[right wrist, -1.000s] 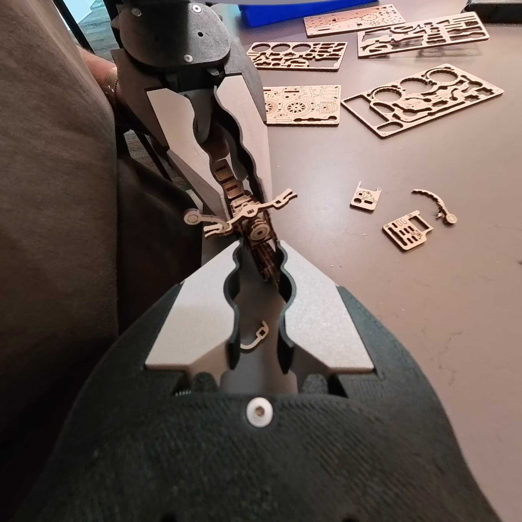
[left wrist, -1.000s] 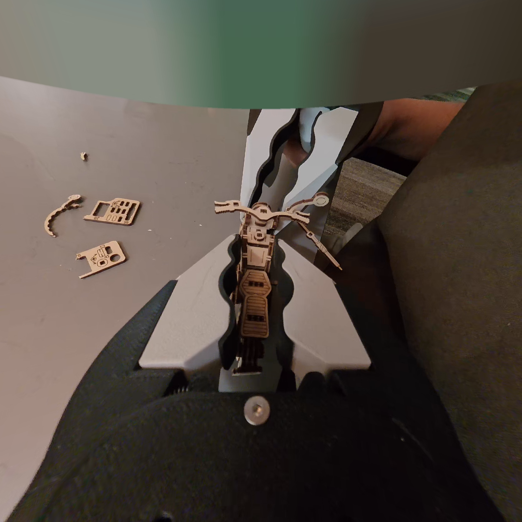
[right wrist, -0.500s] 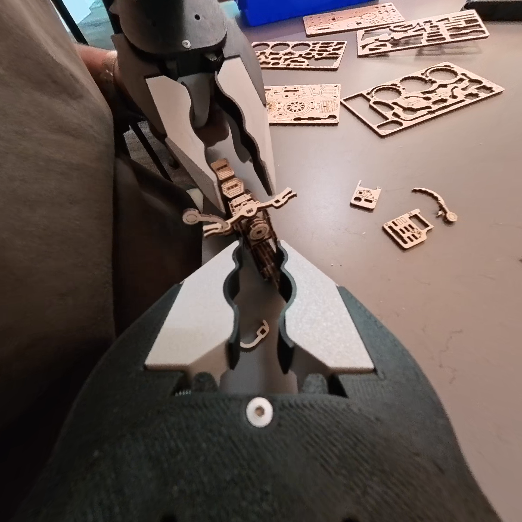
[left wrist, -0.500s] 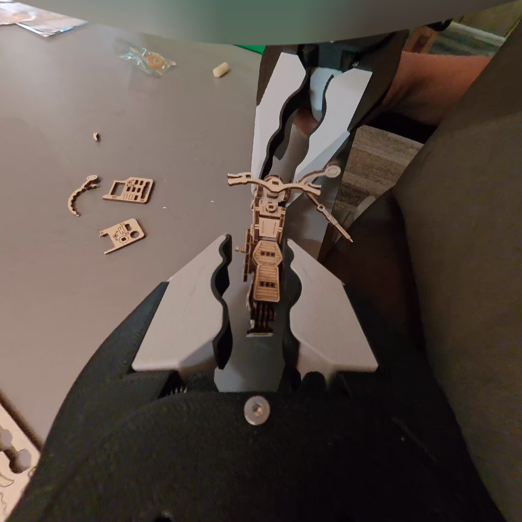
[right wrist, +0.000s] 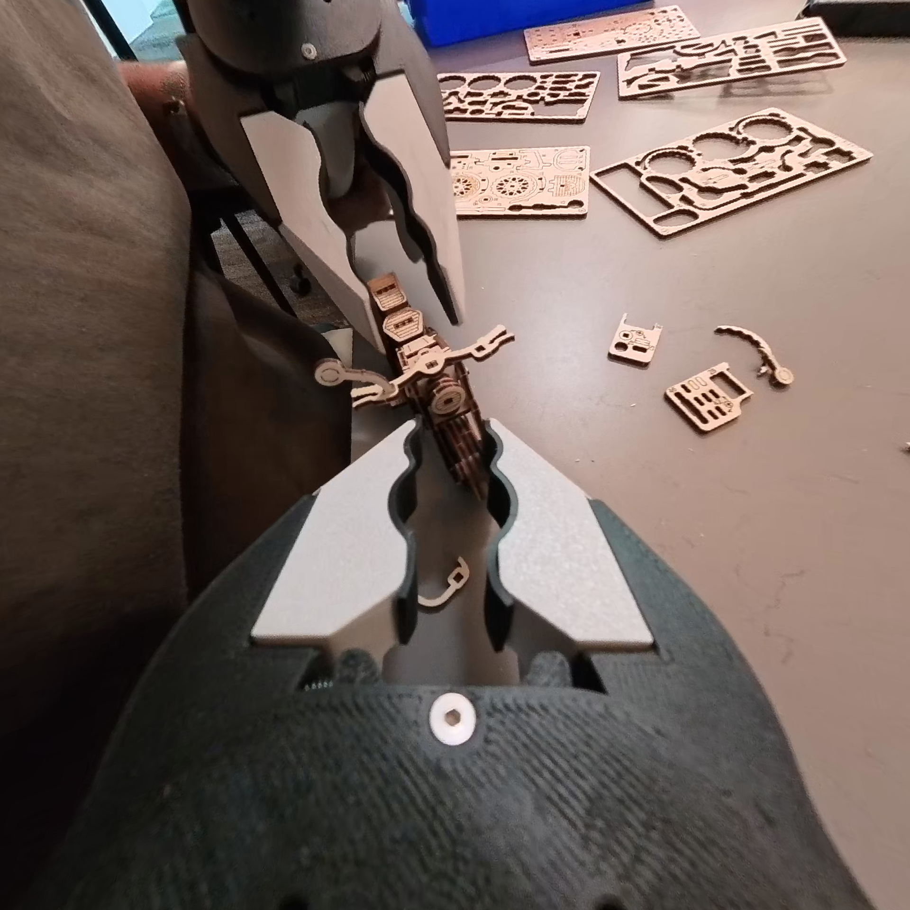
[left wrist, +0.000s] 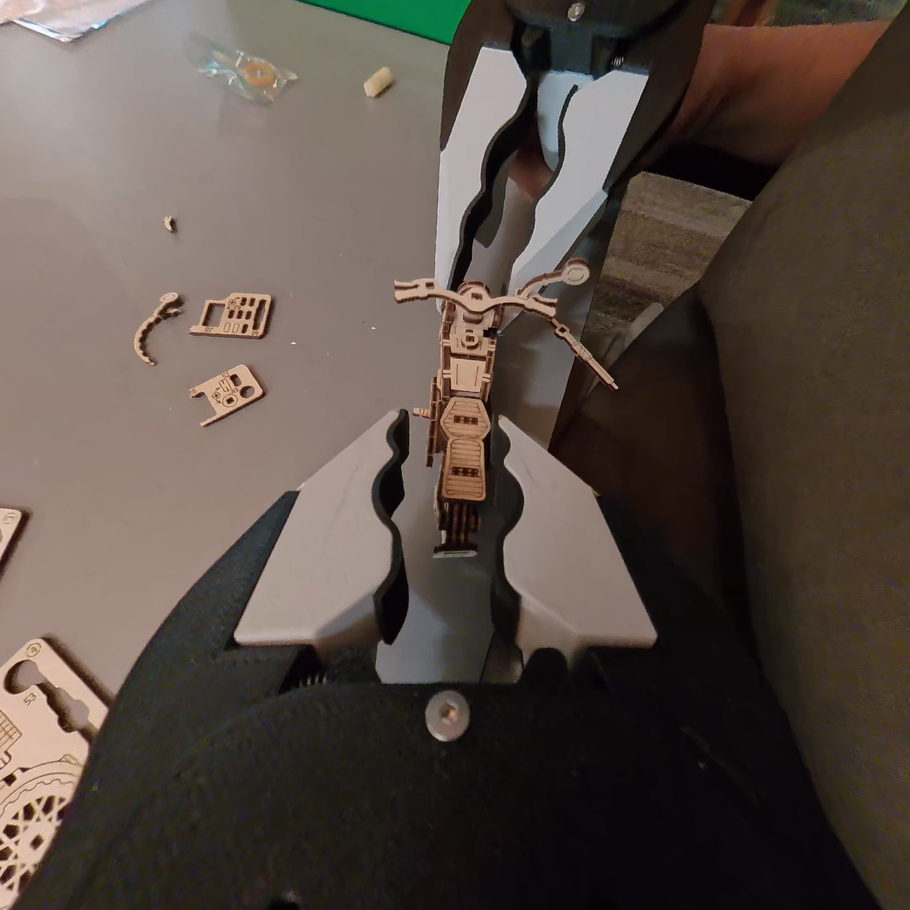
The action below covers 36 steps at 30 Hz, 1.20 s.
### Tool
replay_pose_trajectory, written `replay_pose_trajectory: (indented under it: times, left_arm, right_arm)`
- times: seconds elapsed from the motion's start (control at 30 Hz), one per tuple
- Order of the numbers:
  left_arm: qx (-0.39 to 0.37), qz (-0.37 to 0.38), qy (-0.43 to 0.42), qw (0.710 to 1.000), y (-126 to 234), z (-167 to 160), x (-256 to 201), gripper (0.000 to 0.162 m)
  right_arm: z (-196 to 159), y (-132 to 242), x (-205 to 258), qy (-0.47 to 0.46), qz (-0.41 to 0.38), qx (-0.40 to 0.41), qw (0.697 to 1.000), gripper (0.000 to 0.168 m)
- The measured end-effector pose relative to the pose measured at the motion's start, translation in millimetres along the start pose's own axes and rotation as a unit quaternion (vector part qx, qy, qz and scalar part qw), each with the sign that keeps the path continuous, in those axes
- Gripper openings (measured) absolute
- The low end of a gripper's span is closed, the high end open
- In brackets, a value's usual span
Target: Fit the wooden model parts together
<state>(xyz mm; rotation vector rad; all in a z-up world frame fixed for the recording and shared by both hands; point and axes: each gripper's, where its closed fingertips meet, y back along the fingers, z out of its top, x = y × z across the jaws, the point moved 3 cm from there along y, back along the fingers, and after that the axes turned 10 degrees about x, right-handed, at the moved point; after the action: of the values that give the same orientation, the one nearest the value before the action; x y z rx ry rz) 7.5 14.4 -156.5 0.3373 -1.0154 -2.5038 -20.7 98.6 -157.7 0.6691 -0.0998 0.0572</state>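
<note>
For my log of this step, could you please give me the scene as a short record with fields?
model: wooden motorbike model, handlebars fitted
left tongs: left tongs open, fingers either side of the seat end
right tongs: right tongs apparently shut on the front wheel
pieces: three small pieces lying on the table, apart from the model
sheets: several part sheets flat on the table, farther off
hook: small hook on the table, seen between the right tongs' fingers

One model (left wrist: 465, 394), three loose parts (left wrist: 229, 315), four sheets (right wrist: 729, 170).
</note>
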Motion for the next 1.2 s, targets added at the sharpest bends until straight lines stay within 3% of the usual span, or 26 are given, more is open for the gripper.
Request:
replay_pose_trajectory:
  times: [0.73, 0.9, 1.2]
  left_arm:
    - [0.04, 0.003, -0.015, 0.999, -6, -9, -4, 0.038]
    - [0.046, 0.012, -0.022, 0.999, -10, -10, -5, 0.026]
    - [0.034, 0.008, -0.006, 0.999, -10, -10, -1, 0.026]
  right_arm:
    - [-1, -2, 1, 0.003, -0.002, 0.006, 1.0, 0.022]
    - [0, -2, 1, 0.003, -0.005, 0.006, 1.0, 0.022]
    - [0, -1, 0, -0.006, -0.005, 0.002, 1.0, 0.025]
